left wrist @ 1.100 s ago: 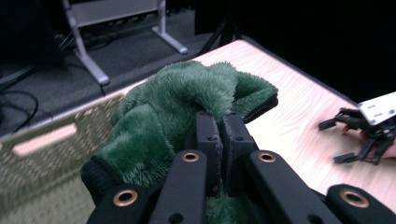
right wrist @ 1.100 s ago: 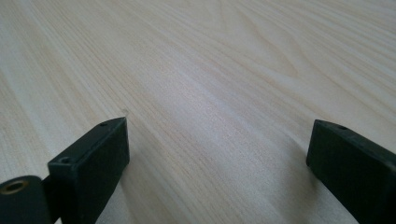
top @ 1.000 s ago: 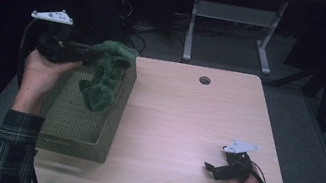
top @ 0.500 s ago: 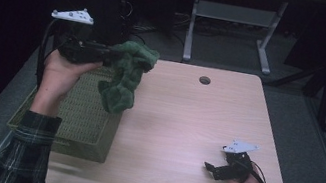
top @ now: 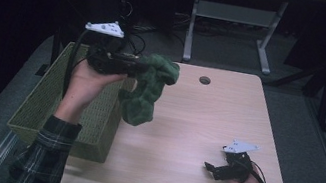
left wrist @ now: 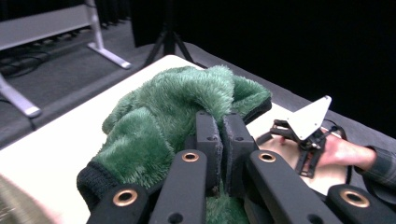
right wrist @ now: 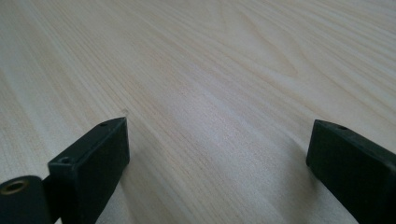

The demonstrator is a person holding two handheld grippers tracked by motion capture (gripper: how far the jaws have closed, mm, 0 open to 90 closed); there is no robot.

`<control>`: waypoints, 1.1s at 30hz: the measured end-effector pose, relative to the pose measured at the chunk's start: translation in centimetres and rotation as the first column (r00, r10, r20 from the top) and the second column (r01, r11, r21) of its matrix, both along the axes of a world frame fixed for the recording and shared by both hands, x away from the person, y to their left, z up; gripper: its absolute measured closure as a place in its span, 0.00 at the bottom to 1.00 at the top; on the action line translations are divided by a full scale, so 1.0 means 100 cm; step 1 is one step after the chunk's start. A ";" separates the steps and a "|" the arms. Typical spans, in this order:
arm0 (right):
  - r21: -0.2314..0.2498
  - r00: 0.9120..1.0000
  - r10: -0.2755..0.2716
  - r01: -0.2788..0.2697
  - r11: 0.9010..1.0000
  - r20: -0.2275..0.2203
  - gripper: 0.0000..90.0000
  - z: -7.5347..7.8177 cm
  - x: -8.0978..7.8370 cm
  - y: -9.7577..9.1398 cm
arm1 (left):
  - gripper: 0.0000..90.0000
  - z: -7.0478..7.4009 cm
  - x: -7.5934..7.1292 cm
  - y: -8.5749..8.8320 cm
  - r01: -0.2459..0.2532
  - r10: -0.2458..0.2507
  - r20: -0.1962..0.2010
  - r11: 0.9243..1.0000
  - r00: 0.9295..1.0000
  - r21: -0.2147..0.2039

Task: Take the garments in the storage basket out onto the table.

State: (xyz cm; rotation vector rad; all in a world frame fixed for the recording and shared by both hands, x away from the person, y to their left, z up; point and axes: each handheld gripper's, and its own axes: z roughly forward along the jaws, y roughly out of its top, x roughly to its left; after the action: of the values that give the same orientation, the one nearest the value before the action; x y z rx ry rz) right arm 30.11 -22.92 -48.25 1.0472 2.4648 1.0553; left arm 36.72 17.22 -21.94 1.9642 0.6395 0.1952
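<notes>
Since the earlier frames my left gripper has carried the green fleece cloth off the basket and out over the table, while the basket itself has slid from the table's left part to hang over its left edge. My right gripper has stayed where it was, low on the table near its right front corner.

From above I see the cloth hanging in the air from the left gripper, just to the right of the basket's near corner and clear of the table top. Its upper part bunches at the jaws and the rest droops down. Through the left gripper view the two jaws are pressed close together on a fold of the cloth, with fleece bulging on both sides and a dark knitted cuff showing at the lower left. Farther off in that view I see my other hand with the right gripper resting on the table.

Looking along the right gripper, its jaws stand wide apart with nothing but bare wood between them.

The basket is a woven olive one, and it sits left of the cloth, under my left forearm.
</notes>
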 end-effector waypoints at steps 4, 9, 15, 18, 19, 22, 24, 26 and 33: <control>0.000 1.000 0.000 0.000 1.000 0.000 0.06 0.000 0.000 0.000 | 0.97 -0.008 0.001 -0.017 0.024 -0.024 -0.004 1.000 1.000 0.009; 0.000 1.000 0.000 0.000 1.000 0.000 0.06 0.000 0.000 0.000 | 0.97 -0.020 0.003 -0.036 0.045 -0.045 -0.027 0.999 0.999 0.002; 0.000 1.000 0.000 0.000 1.000 0.000 0.06 0.000 0.000 0.000 | 0.97 -0.035 0.003 -0.056 0.046 -0.046 -0.033 0.999 0.998 0.020; 0.000 1.000 0.000 0.000 1.000 0.000 0.06 0.000 0.000 0.000 | 0.97 -0.043 0.004 -0.065 0.049 -0.047 -0.040 0.998 0.998 0.030; 0.000 1.000 0.001 -0.001 1.000 0.000 0.06 0.000 0.000 0.000 | 0.97 -0.046 0.005 -0.069 0.046 -0.044 -0.041 0.998 0.998 0.034; 0.000 1.000 0.000 0.000 1.000 0.000 0.06 0.000 0.000 0.000 | 0.97 -0.056 0.005 -0.078 0.045 -0.043 -0.050 0.998 0.998 0.034; 0.000 1.000 0.000 0.000 1.000 0.000 0.06 0.000 0.000 0.000 | 0.97 -0.062 0.005 -0.084 0.033 -0.031 -0.045 0.998 0.999 0.050; 0.000 1.000 0.001 -0.001 1.000 0.000 0.06 0.000 0.000 0.000 | 0.97 -0.070 0.006 -0.088 0.029 -0.026 -0.049 0.998 0.998 0.050; 0.000 1.000 0.005 -0.005 1.000 0.003 0.06 0.000 0.000 0.000 | 0.97 -0.102 0.012 -0.102 0.016 -0.011 -0.082 0.998 0.997 0.061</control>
State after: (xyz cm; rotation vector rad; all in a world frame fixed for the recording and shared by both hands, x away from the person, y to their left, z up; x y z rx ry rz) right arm 30.08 -22.92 -48.26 1.0389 2.4669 1.0572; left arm 37.92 7.06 -32.16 2.0434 0.6804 0.1280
